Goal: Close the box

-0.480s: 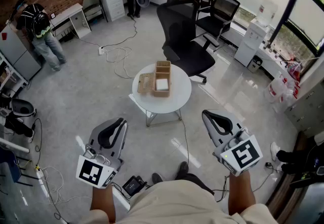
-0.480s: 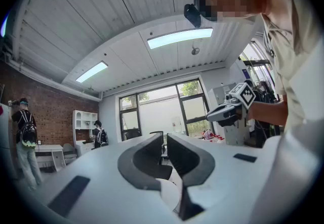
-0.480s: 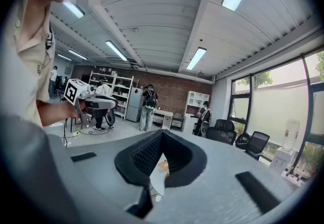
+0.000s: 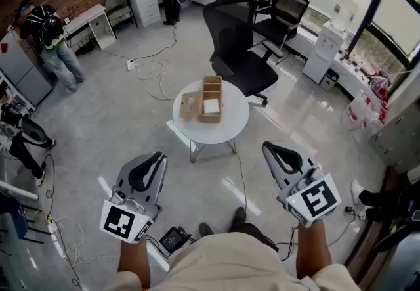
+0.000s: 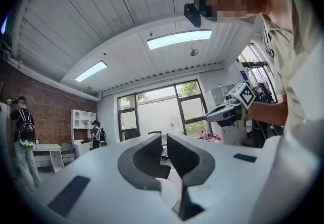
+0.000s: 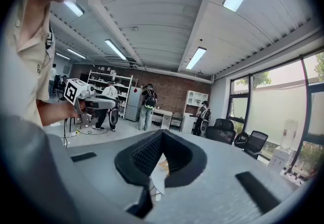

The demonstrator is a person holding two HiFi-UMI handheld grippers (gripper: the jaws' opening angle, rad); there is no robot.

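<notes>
A light wooden box (image 4: pixel 211 94) lies open on a small round white table (image 4: pixel 231 129) in the middle of the room, well ahead of me. Something white sits inside it, and its lid (image 4: pixel 189 106) lies flat to the left. My left gripper (image 4: pixel 157 157) and right gripper (image 4: pixel 268 148) hover over the floor short of the table, both pointing toward it. In the left gripper view the jaws of the left gripper (image 5: pixel 164 137) stand together with nothing between them. The right gripper (image 6: pixel 161 133) is likewise shut and empty. Each gripper view also catches the other gripper held out beside it.
A black office chair (image 4: pixel 239 53) stands just behind the table, with more chairs (image 4: pixel 282 10) by the windows. Cables (image 4: pixel 154 73) trail over the floor to the table's left. Two people (image 4: pixel 52 40) stand far back at desks. A black device (image 4: pixel 172 240) lies by my feet.
Both grippers stay where they were, still shut. At the left edge of the head view a person's legs have shifted position.
</notes>
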